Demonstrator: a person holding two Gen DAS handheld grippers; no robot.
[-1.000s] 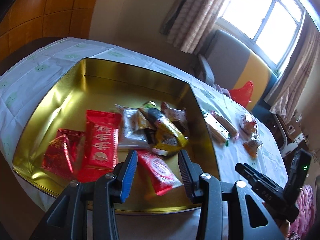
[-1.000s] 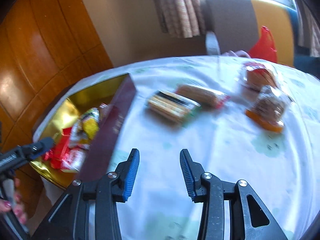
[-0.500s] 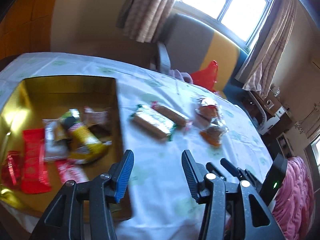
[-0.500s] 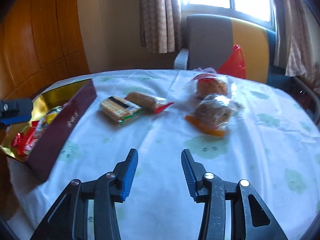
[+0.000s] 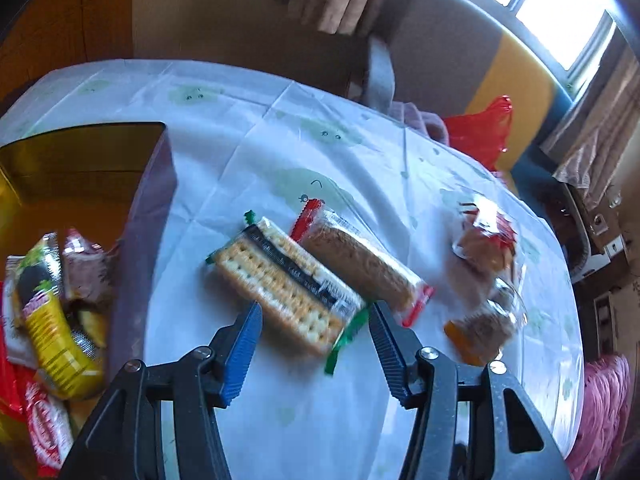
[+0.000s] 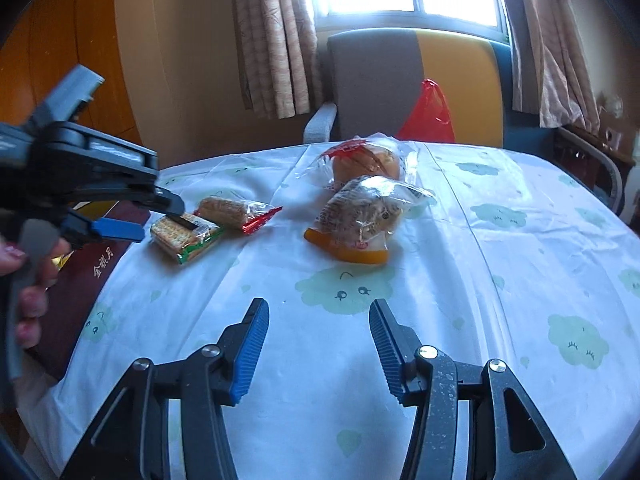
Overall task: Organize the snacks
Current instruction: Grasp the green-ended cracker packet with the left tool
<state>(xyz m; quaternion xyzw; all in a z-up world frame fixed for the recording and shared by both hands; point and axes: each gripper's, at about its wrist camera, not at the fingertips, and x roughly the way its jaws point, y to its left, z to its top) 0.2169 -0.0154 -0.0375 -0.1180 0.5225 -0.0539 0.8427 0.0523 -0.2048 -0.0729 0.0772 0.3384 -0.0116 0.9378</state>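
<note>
So the left gripper [image 5: 316, 330] is hanging right over the cracker pack [image 5: 286, 286], the green-edged one lying flat on the desk [image 6: 440, 320], and its jaws have just been opening wide. The near end of the pack sits in the gap between them, but the pads aren't pressing on it, so nothing is held yet. My guess is it's spread that far because the pack is broad and lies at a slant, so the jaws need room to straddle it. Touching it on the far side is a brown wafer pack [image 5: 360, 262] with red ends, which could get nudged or pinched along if the jaws come down off-centre. The gold tin [image 5: 80, 168] just to the left already has a pile of snacks in it (a yellow packet [image 5: 52, 320], red ones too), so that's clearly where everything is meant to end up. The right gripper [image 6: 318, 346] has its jaws partly apart, also just been opening, with only bare tablecloth between them. It's aimed toward the two bagged buns [image 6: 364, 208] further out, near but not at them, probably lining up for the orange-bottomed one next.
</note>
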